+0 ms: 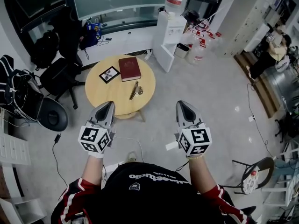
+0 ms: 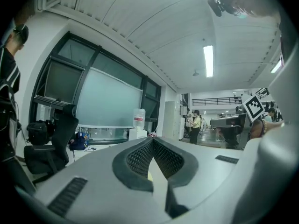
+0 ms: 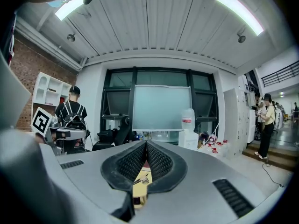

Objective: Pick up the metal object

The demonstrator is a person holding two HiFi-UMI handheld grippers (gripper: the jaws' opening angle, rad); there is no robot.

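The metal object point(image 1: 136, 90), a slim tool with a shiny head, lies on the round wooden table point(image 1: 100, 94) near its middle. Behind it lie a dark red book point(image 1: 129, 68) and a small framed picture point(image 1: 109, 74). My left gripper point(image 1: 110, 103) hovers at the table's near edge, shut and empty. My right gripper point(image 1: 182, 103) hangs over the floor just right of the table, also shut and empty. In the right gripper view the metal object point(image 3: 141, 180) shows through the slot under the touching tips point(image 3: 146, 143). The left gripper view shows closed tips point(image 2: 152, 139) and the room beyond.
A white water dispenser point(image 1: 170, 27) stands behind the table. Black office chairs point(image 1: 58, 78) and backpacks point(image 1: 14, 94) crowd the left side. A person point(image 1: 271, 50) stands at the far right. A chair point(image 1: 252, 171) sits at the lower right, and cables lie on the floor.
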